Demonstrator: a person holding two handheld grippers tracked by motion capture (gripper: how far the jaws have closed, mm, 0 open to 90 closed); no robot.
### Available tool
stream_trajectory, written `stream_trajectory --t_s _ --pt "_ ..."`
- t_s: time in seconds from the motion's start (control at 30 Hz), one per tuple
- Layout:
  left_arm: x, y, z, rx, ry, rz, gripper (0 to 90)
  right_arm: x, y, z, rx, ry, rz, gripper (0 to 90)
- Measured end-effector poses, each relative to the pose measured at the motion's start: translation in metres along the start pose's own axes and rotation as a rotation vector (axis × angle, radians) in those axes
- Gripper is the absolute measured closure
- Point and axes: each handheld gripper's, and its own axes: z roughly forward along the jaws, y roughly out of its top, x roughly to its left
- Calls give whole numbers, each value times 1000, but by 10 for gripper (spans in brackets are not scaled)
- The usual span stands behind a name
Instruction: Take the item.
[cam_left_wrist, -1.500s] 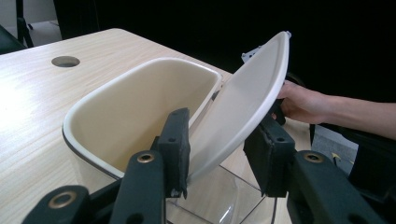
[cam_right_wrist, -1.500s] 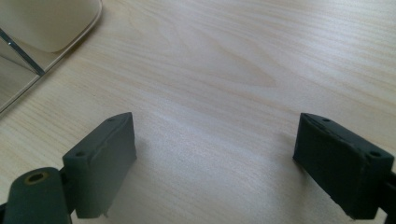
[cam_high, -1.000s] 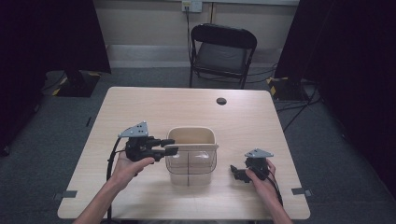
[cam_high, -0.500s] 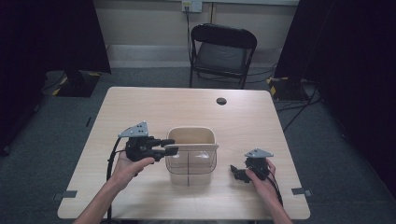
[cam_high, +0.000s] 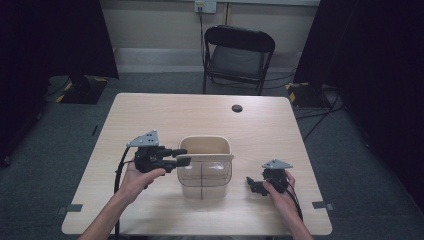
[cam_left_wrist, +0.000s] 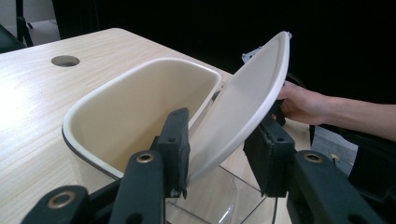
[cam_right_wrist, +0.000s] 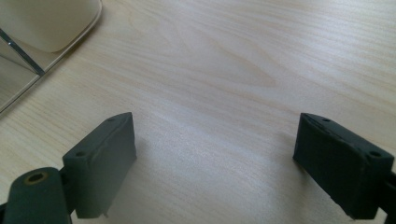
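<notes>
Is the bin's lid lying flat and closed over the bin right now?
No, in the left gripper view the cream lid is tilted up, with the left gripper on its edge, and the bin stands open.

Black claws, grey three-cornered top plates, brass-coloured pivot screws, black trailing cables; forearms bare.

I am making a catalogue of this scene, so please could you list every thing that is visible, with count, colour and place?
Cream plastic bin with clear lower walls: one, table centre-front.
Cream oval plastic lid: one, tilted over the bin, between the left jaws.
Light wooden table: one, with a round dark hole near its far edge.
Black folding chair: one, beyond the table.
Wall socket: one, pale, on the far wall.
Left gripper: black, shut on the lid.
Right gripper: black, open, low over the table right of the bin.
</notes>
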Motion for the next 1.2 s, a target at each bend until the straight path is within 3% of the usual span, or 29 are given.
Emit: stream_trajectory --t_s 1.2 --pt "0 0 1 -2 2 0 606 0 0 0 -1 0 -1 121"
